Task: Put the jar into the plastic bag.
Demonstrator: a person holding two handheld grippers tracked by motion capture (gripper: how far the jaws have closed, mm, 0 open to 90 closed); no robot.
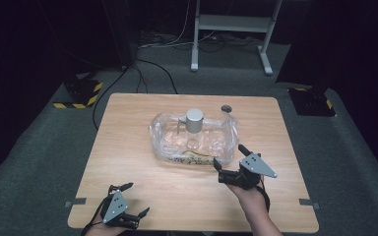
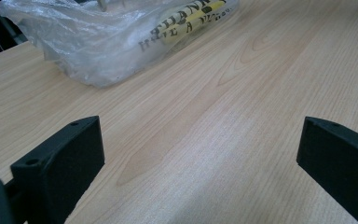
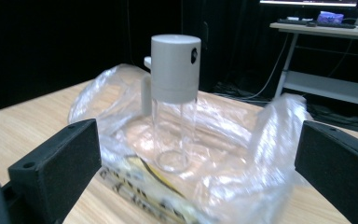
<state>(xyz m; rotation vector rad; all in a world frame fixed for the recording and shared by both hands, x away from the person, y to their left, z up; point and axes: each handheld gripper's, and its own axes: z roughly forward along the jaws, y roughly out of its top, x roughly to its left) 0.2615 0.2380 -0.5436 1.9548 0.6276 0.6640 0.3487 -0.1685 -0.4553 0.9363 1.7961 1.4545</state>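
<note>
Right gripper (image 1: 228,162), jaws apart, beside plastic bag (image 1: 167,142) holding bottle (image 1: 194,129).

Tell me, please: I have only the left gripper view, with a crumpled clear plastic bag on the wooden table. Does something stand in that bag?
Observer: Yes, a clear cylindrical bottle with a grey cap stands upright in the clear plastic bag.
Operator: Where is the right gripper?
Observer: The right gripper is at the bag's near edge, jaws open toward the bottle.
</note>
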